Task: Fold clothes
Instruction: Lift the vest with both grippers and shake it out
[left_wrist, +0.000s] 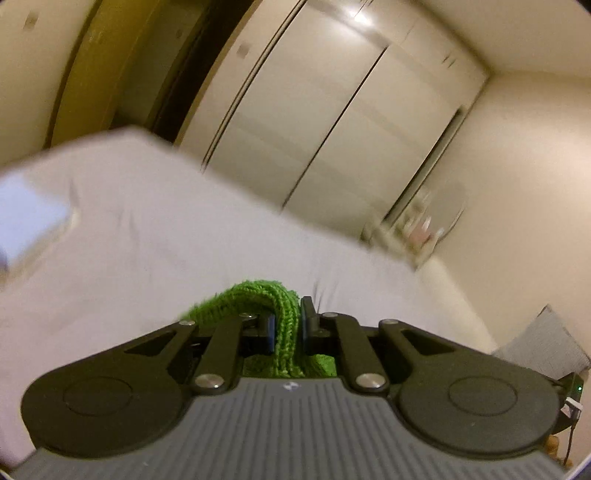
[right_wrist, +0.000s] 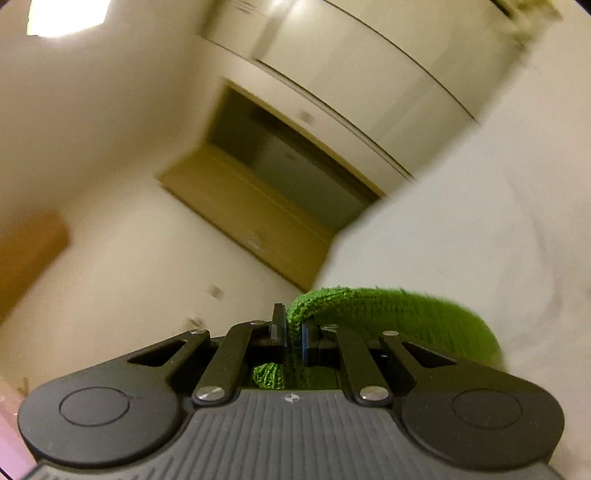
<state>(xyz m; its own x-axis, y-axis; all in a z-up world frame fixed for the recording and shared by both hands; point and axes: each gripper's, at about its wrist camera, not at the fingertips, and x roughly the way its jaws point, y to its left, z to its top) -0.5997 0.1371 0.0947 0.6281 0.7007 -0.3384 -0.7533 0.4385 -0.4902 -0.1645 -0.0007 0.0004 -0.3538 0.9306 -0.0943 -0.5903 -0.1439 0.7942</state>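
A green knitted garment is pinched in my left gripper, whose jaws are shut on a fold of it; the fabric bulges up and to the left of the fingers. My right gripper is shut on another part of the same green knit, which arches off to the right. Both grippers are lifted above a white bed sheet, also in the right wrist view. Most of the garment hangs below the grippers, hidden.
White wardrobe doors stand beyond the bed. A dark doorway with a wooden frame is in the wall. A grey cushion lies at the right. A white pillow lies at the bed's left.
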